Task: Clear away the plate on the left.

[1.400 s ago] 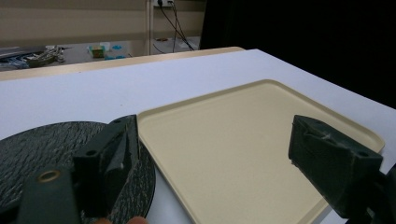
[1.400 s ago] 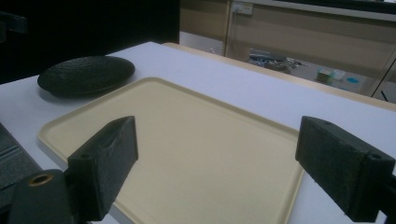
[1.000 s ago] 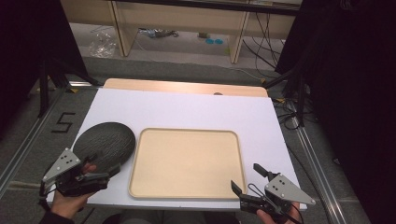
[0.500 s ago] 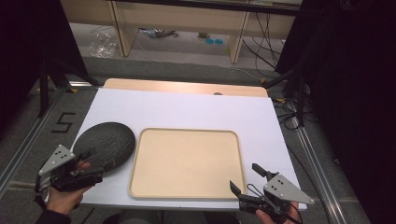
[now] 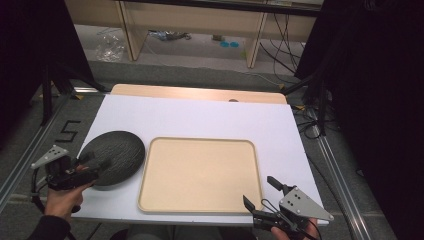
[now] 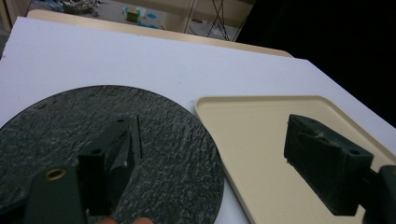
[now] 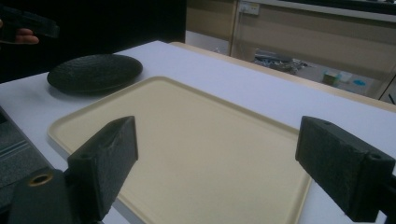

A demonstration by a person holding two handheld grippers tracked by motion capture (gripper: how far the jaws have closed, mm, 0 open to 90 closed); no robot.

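Looking down from the high view: left gripper (image 5: pixel 86 165) held at the near left corner of the white table (image 5: pixel 200 117), jaws spread, over the near rim of the dark round plate (image 5: pixel 114 156). Plate flat on the table, just left of the beige tray (image 5: pixel 200 172), edges close, contact hard to tell. Right gripper (image 5: pixel 260 192) low at the tray's near right corner, jaws likewise spread, holding nothing. Probably waiting there so as not to crowd the plate.

Turning to the left gripper view: left gripper (image 6: pixel 205 154) jaws wide apart, one black jaw over the plate (image 6: pixel 154 149), the other over the tray (image 6: pixel 261 140). Apparently lined up for a pinch on the plate's rim nearest the tray, likely for carrying it across; nothing gripped yet.

Seen from the right gripper view: right gripper (image 7: pixel 215 154) jaws parted wide over the tray's (image 7: pixel 196 154) near edge, tray bare. Plate (image 7: pixel 95 72) at the far left table edge, well beyond the jaws. Left gripper (image 7: pixel 32 27) dark and partly cropped above it.
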